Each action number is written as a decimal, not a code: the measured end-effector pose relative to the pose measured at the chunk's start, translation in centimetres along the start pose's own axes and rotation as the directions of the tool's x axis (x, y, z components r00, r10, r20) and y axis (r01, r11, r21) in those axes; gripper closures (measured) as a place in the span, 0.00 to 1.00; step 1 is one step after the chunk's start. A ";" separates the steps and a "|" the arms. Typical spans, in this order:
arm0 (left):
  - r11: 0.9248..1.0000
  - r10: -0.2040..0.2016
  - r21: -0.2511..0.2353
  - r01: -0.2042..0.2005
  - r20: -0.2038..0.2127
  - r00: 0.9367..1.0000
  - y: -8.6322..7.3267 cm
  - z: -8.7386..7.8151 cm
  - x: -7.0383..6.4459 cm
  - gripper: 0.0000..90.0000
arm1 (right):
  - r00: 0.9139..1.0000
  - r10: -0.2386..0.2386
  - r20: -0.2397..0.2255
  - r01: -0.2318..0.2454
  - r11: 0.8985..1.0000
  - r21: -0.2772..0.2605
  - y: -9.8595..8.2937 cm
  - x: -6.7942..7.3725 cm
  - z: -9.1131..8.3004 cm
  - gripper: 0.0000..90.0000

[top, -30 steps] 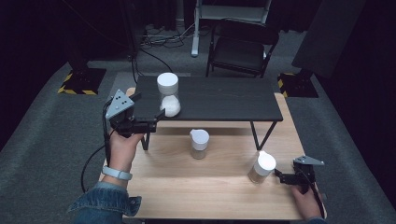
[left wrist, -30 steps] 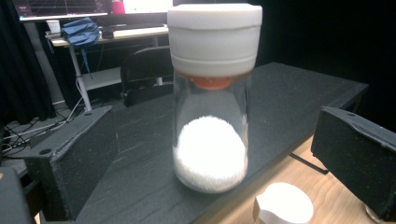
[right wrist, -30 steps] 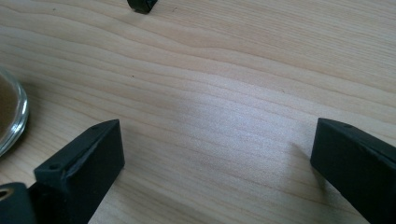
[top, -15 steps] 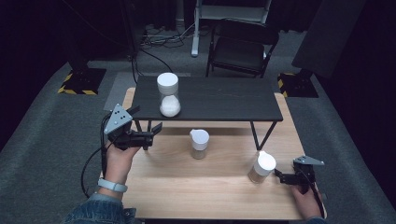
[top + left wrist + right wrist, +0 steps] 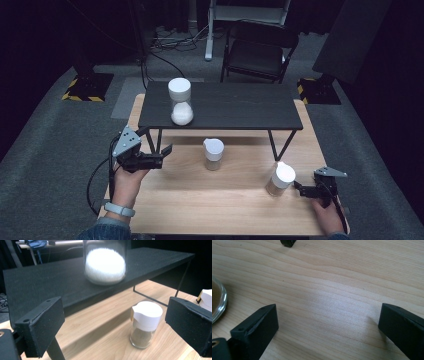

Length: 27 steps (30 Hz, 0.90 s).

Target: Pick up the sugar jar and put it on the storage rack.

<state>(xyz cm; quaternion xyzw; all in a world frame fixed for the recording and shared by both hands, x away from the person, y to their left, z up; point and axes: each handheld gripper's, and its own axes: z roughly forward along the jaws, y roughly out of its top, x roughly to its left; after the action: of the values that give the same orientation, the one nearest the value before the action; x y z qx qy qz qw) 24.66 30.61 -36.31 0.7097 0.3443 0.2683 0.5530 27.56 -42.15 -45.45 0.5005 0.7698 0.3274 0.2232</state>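
The light wooden table (image 5: 200, 200) carries a low black shelf on thin metal legs (image 5: 225, 105) across its far half. On the shelf, at about 10 o'clock from the table's middle, stands one tall clear glass jar with a white lid and white powder (image 5: 180, 101). On the bare wood stand two smaller glass jars with white flip lids and brown powder: one (image 5: 213, 154) near the middle, under the shelf's front edge, the other (image 5: 280, 178) at about 4 o'clock.

The left hand (image 5: 127, 182) comes in from 7 o'clock, wrist banded in white, and holds the left gripper (image 5: 162, 156) level above the table's left edge, pointing towards 3 o'clock. Its jaws stand wide apart with nothing between them; in the left gripper view the middle brown jar (image 5: 145, 323) sits ahead between the two jaws, and the white-powder jar (image 5: 105, 263) rises beyond on the shelf.

The right gripper (image 5: 299, 189) rests low at 4 o'clock, just beside the second brown jar, its jaws spread wide over bare wood and gripping nothing; that jar's glass base (image 5: 217, 301) shows at the left edge of the right gripper view.
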 end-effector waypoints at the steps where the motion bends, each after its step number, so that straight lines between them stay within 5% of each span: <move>1: 1.000 0.002 0.001 -0.002 -0.002 1.000 -0.1 0.0 0.0 0.02 | 1.000 0.000 0.000 0.000 1.000 0.000 0.0 0.0 0.0 0.03; 27: 0.998 -0.010 0.065 0.012 -0.028 1.000 -4.5 0.2 -0.3 0.03 | 1.000 0.001 0.000 -0.001 1.000 0.000 0.0 0.0 0.0 0.03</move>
<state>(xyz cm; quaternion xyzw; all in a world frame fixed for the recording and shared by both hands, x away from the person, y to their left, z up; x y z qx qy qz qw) 23.81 30.93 -40.75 0.7214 0.3645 0.2637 0.5264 27.56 -42.15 -45.45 0.5008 0.7695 0.3277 0.2229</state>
